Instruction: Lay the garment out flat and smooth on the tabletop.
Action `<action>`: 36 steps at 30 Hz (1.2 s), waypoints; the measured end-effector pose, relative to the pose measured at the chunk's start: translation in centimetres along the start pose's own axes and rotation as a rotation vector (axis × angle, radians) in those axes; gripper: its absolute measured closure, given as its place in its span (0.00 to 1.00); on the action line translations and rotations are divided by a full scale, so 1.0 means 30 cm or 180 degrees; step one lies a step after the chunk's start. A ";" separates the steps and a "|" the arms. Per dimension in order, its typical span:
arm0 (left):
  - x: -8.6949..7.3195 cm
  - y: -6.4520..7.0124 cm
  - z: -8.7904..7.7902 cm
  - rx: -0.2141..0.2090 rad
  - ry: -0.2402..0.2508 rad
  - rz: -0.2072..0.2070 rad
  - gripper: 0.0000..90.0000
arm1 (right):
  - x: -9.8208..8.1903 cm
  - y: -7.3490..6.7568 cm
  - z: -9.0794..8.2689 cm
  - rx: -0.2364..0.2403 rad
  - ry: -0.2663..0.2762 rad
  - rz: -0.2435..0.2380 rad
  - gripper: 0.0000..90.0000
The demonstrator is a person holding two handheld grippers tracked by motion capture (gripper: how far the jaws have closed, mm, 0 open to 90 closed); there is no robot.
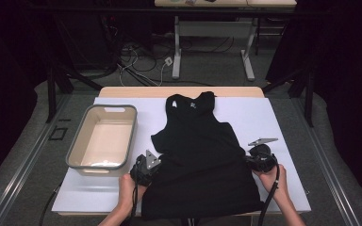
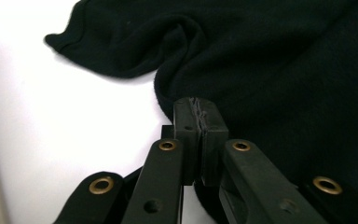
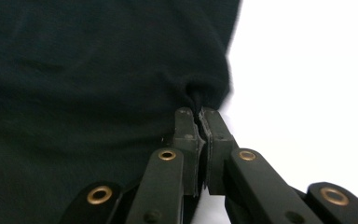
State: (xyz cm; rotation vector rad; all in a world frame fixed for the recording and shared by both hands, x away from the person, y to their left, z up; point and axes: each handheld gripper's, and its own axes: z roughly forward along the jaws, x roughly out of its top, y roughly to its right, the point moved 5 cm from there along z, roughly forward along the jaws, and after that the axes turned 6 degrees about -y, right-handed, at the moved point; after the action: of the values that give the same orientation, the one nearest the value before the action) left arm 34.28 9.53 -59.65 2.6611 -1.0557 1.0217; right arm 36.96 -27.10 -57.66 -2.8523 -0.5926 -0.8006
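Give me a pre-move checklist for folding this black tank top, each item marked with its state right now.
1. Left gripper shut on the tank top's left side edge: ok, cloth pinched between the fingers.
2. Right gripper shut on the right side edge: ok, a tuck of cloth sits between its fingers.
3. Both grips at about the same height on the garment: ok in the high view.
4. Garment lying flat: not ok, the left armhole is bunched.
5. Bin apart from the cloth: ok, it stands to the left.
6. Grip catches both fabric layers: cannot tell.
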 end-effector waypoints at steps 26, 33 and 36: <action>-0.044 -0.020 -0.079 0.0164 -0.0102 0.0001 0.95 | 0.068 0.026 -0.044 0.0126 0.0322 -0.0067 0.65; 0.072 -0.005 -0.064 0.0161 0.0175 -0.0162 0.62 | 0.118 0.069 0.038 -0.0042 0.0346 0.0030 0.71; 0.115 -0.014 -0.038 0.0174 0.0206 -0.0235 0.61 | 0.140 0.080 0.074 -0.0043 0.0326 0.0064 0.71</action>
State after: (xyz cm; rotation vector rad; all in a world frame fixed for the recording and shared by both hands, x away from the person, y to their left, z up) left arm 35.76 8.23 -56.58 2.6676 -0.9232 1.1293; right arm 42.27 -27.40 -57.36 -2.8039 -0.5466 -0.9439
